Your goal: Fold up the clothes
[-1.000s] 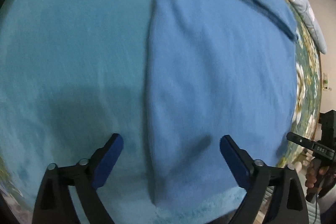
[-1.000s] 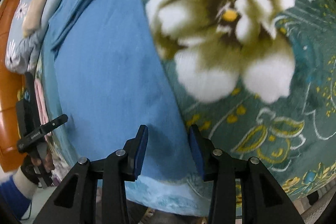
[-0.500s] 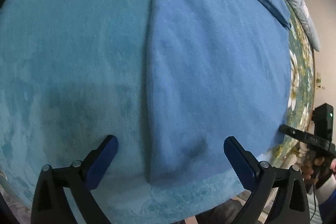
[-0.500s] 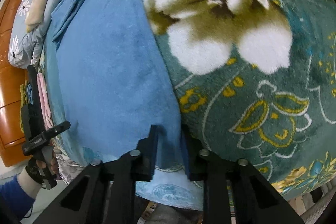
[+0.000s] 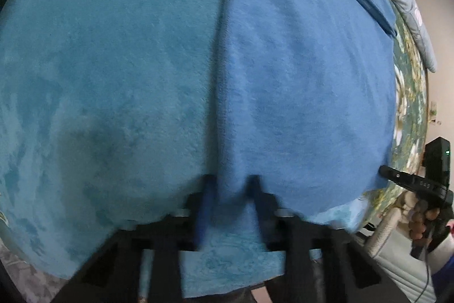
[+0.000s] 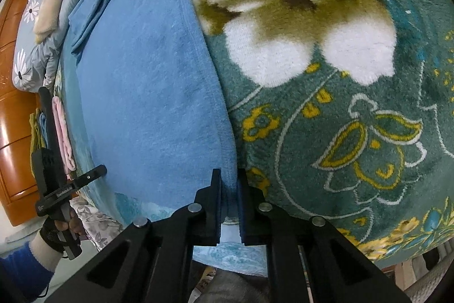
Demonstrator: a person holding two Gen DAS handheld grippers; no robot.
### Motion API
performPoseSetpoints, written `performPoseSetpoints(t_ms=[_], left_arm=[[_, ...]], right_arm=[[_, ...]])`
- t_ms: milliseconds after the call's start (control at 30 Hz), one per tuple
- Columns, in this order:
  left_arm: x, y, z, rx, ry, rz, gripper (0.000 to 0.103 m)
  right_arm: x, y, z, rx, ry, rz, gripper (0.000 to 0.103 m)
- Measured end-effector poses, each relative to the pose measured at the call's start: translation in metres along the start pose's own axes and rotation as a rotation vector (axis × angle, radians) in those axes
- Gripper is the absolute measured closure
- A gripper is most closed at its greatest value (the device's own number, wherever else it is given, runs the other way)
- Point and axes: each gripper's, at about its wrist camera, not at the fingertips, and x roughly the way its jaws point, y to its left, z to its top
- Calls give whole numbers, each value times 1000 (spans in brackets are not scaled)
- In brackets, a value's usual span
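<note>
A blue fleece garment (image 5: 306, 81) lies flat on the bed, its hem toward me. My left gripper (image 5: 231, 189) is shut on the garment's near left corner, the cloth bunched between the jaws. In the right wrist view the same garment (image 6: 147, 93) fills the left half. My right gripper (image 6: 229, 189) is shut on its near right corner at the side seam. Each gripper shows at the edge of the other's view, the right one (image 5: 425, 183) and the left one (image 6: 56, 189).
A teal blanket (image 5: 107, 75) covers the bed left of the garment, and a green floral blanket (image 6: 340, 104) lies to its right. A grey flowered quilt (image 6: 34, 47) is heaped at the far end. An orange wooden cabinet (image 6: 14, 132) stands beside the bed.
My left gripper has closed from wide open onto the garment's left corner. My right gripper has closed further and now pinches the right corner.
</note>
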Motion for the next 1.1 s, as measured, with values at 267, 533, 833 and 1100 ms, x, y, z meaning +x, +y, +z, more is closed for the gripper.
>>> performPoseSetpoints(t_ms=[267, 533, 833, 1100], left_arm=[[-29, 8, -12, -50, -30, -62, 98], [-86, 8, 8, -38, -195, -204, 98], [-100, -28, 182, -39, -365, -281, 98], [-68, -11, 302, -249, -310, -381, 92]], right_arm=[[-13, 16, 12, 39, -33, 79, 97], [-74, 35, 17, 45, -197, 310, 97], [-125, 52, 129, 36, -358, 459, 97], [-130, 24, 201, 117, -329, 368, 94]])
